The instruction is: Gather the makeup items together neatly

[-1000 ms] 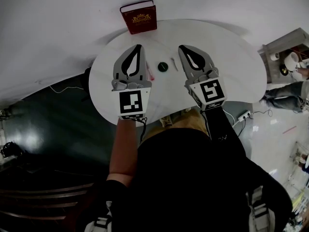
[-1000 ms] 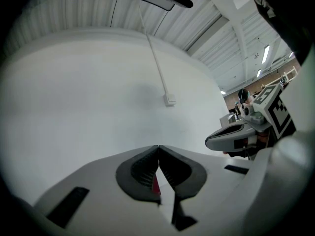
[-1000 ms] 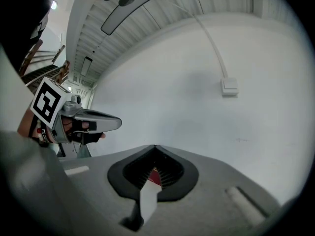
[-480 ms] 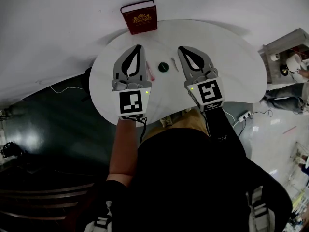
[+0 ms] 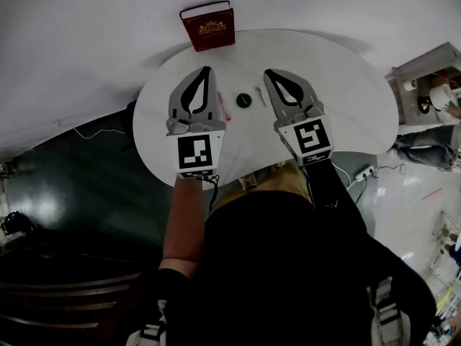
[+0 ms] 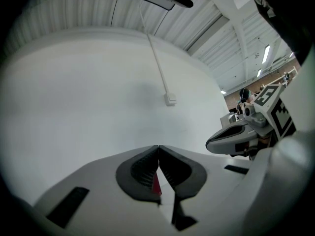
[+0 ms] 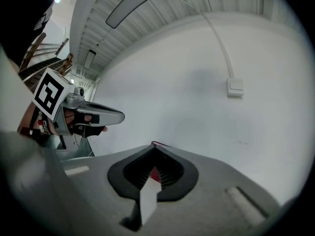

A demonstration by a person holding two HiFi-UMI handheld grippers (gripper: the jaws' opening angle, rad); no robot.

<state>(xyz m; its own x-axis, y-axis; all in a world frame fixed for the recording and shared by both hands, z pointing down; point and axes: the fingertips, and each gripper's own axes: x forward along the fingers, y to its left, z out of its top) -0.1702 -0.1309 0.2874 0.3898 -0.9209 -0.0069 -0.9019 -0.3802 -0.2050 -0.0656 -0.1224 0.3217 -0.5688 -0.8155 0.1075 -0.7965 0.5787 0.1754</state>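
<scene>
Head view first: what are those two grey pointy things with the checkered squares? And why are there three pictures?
Those are two grabbing tools, and a person holds one in each hand. The left tool and the right tool both have their jaws closed, and neither holds anything.

The picture from above comes from a camera on the person's head, looking down. The other two come from little cameras riding on each tool, looking along its jaws towards a white wall.

Below the tools is a round white table. A dark red book is at its far edge. Between the tools there is a small dark green round thing, a thin pink stick beside the left tool, and a small white piece near the right tool.
</scene>
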